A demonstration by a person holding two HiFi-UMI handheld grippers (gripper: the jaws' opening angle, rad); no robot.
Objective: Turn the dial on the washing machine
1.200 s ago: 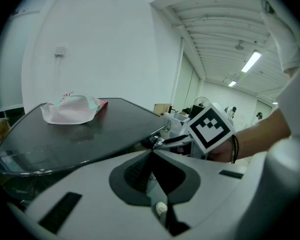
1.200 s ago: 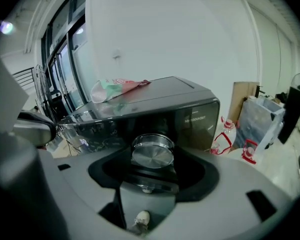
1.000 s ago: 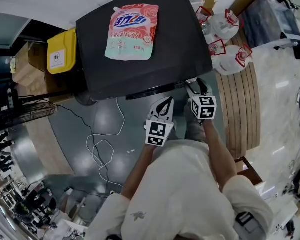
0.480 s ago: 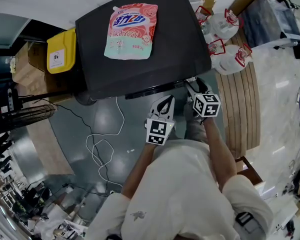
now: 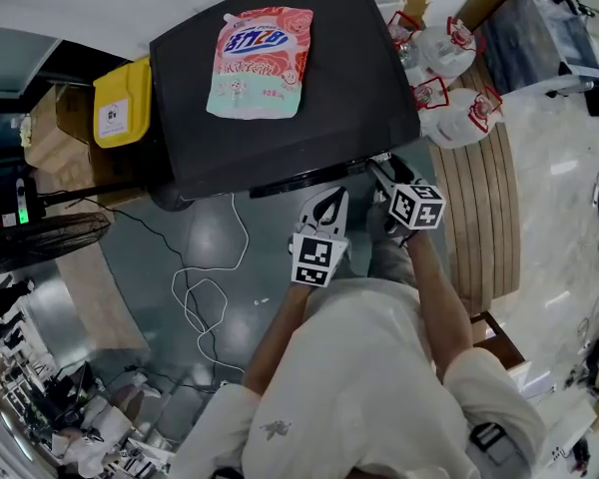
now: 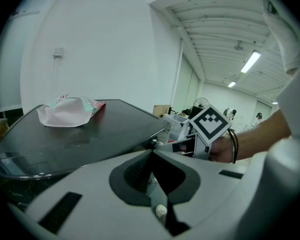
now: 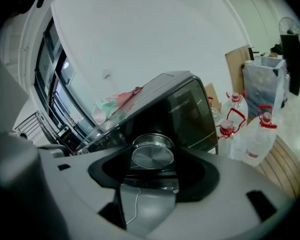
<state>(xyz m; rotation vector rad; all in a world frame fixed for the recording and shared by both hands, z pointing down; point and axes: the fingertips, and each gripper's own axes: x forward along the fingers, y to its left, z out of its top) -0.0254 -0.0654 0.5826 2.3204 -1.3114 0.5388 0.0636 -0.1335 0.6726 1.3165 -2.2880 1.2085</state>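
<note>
Right claw [image 5: 381, 169] is held low at the front edge of the washing machine [image 5: 354, 78], rolled to one side, and is clamped on the dial [image 7: 152, 155], a round brushed-metal knob on the dark front panel. Left claw [image 5: 331, 204] is parked just beside it, jaws together, nothing gripped. On the glossy black top surface a soft pink-and-green pouch [image 5: 260, 63] is laid flat; its blue lettering cannot be read.

Left gripper [image 5: 329, 206]: jaws together, empty, pitched downward, just short of the washing machine [image 5: 349, 88] front edge. Right gripper [image 5: 383, 170]: rolled, jaws clamped on the dial [image 7: 152, 156] at that front's right end.
</note>
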